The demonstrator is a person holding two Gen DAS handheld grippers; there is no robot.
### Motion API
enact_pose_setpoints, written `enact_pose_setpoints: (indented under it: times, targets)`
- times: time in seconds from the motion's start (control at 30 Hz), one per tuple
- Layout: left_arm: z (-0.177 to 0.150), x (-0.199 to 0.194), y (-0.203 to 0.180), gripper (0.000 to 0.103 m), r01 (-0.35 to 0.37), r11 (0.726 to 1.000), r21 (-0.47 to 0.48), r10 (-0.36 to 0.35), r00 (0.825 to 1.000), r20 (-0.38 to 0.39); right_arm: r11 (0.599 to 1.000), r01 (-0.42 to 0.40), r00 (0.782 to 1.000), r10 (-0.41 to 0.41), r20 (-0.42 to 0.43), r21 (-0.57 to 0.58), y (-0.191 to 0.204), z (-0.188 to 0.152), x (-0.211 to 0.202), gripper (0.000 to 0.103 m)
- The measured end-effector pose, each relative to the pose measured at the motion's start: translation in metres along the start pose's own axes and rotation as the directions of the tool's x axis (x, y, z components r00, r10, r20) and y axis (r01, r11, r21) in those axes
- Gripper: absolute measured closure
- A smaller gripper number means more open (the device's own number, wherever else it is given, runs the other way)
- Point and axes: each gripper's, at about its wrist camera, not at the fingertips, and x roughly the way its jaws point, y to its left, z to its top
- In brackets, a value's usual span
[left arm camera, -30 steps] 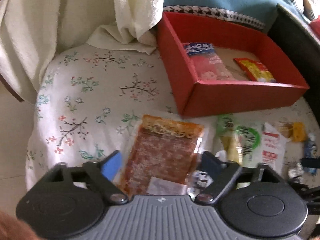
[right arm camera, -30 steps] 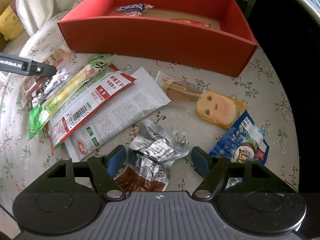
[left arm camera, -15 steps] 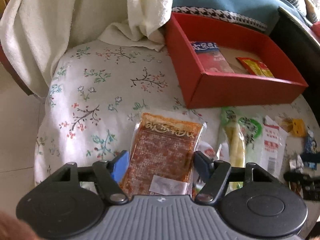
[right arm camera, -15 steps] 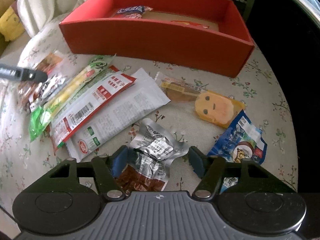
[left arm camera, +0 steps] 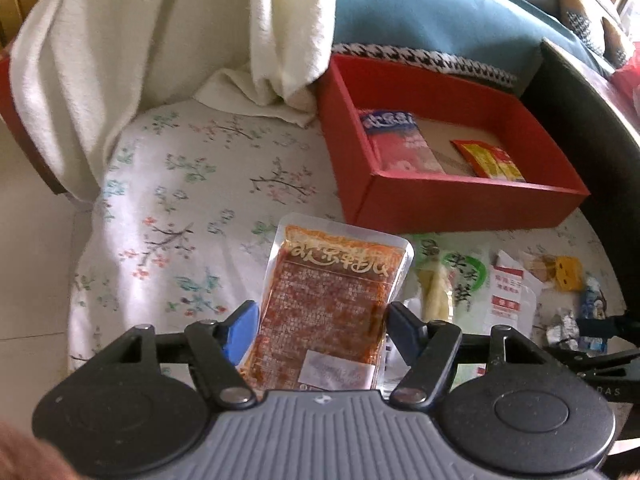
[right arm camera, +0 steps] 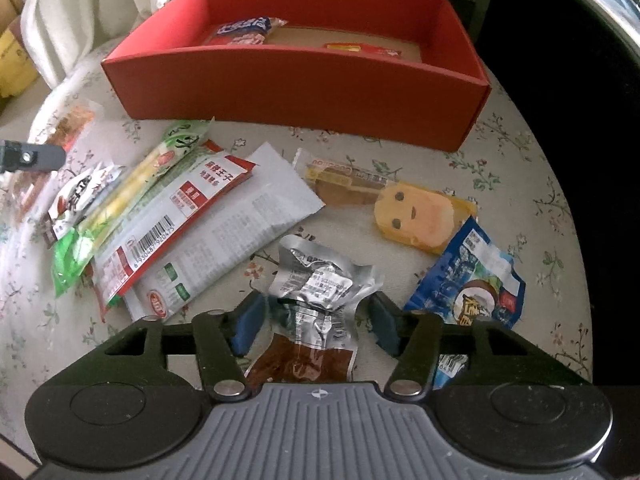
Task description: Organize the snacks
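Note:
My left gripper (left arm camera: pixel 322 326) is shut on an orange spicy snack packet (left arm camera: pixel 334 304) and holds it above the flowered table, left of the red box (left arm camera: pixel 460 208). The box holds a pink-and-blue packet (left arm camera: pixel 400 144) and a red-and-yellow sachet (left arm camera: pixel 488 158). My right gripper (right arm camera: pixel 314 322) has its jaws closing around a silver foil packet (right arm camera: pixel 320 284) with a brown end; the fingers look close to its sides. The red box (right arm camera: pixel 296 84) lies straight ahead in the right wrist view.
Loose snacks lie on the flowered tablecloth (right arm camera: pixel 520 184): a green corn packet (right arm camera: pixel 132 196), a red-and-white packet (right arm camera: pixel 172 220), a white packet (right arm camera: pixel 240 224), a yellow face-shaped packet (right arm camera: pixel 416 216), a blue packet (right arm camera: pixel 468 280). A cream towel (left arm camera: pixel 160 40) hangs at the back left. A dark table edge runs on the right.
My left gripper has closed on the orange packet and lifted it off the table. My right gripper's jaws have narrowed around the silver foil packet.

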Motion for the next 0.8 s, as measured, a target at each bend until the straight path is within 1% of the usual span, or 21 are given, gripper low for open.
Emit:
enact_pose_setpoints:
  times: [0.03, 0.1, 0.17, 0.23, 0.27, 0.3, 0.37, 0.4, 0.43, 0.6, 0.8]
  targets:
    - [0.000, -0.001, -0.002, 0.040, 0.007, 1.000, 0.003, -0.007, 1.000, 0.001, 1.000, 0.009, 1.000, -0.009, -0.003, 0.015, -0.004, 0.000, -0.001, 0.026]
    - [0.000, -0.003, -0.005, 0.040, 0.016, 1.000, 0.013, -0.016, 1.000, 0.008, 0.999, 0.001, 1.000, -0.002, 0.007, 0.036, -0.011, -0.001, -0.004, 0.024]
    - [-0.001, -0.004, -0.007, 0.040, 0.027, 0.999, 0.017, -0.028, 1.000, 0.009, 0.998, -0.010, 1.000, 0.010, 0.003, 0.059, -0.014, -0.002, -0.004, 0.017]
    - [-0.001, -0.004, -0.009, 0.040, 0.034, 0.999, 0.021, -0.034, 0.999, 0.004, 0.999, -0.012, 1.000, 0.013, -0.024, 0.042, -0.007, -0.005, 0.003, 0.016]
    - [-0.001, -0.004, -0.009, 0.040, 0.035, 0.999, 0.024, -0.035, 0.999, 0.003, 1.000, 0.026, 1.000, -0.026, -0.011, 0.010, 0.001, -0.007, 0.006, 0.016]
    - [-0.002, -0.004, -0.010, 0.040, 0.036, 0.999, 0.027, -0.036, 0.999, 0.003, 0.999, 0.049, 0.999, -0.049, 0.005, -0.019, 0.007, -0.008, 0.007, 0.017]
    - [-0.004, -0.004, -0.011, 0.040, 0.038, 0.999, 0.030, -0.038, 0.999, -0.001, 0.999, 0.032, 0.999, -0.032, 0.012, -0.023, 0.012, -0.007, 0.004, 0.027]
    - [-0.004, -0.004, -0.011, 0.040, 0.038, 0.999, 0.033, -0.038, 0.999, -0.002, 1.000, 0.015, 1.000, -0.014, 0.013, -0.024, 0.013, -0.007, 0.002, 0.040]
    - [-0.005, -0.005, -0.012, 0.040, 0.038, 0.999, 0.035, -0.038, 0.999, -0.002, 0.999, 0.023, 1.000, -0.023, 0.017, -0.025, 0.015, -0.007, 0.000, 0.049]
    - [-0.005, -0.008, -0.016, 0.040, 0.048, 0.998, 0.047, -0.048, 0.999, 0.006, 1.000, -0.005, 1.000, 0.005, 0.015, 0.009, 0.008, -0.007, -0.004, 0.049]
    - [-0.001, -0.013, -0.022, 0.040, 0.072, 0.996, 0.050, -0.074, 0.997, 0.031, 0.998, -0.026, 0.996, 0.021, 0.081, 0.059, -0.008, 0.001, -0.020, 0.050]
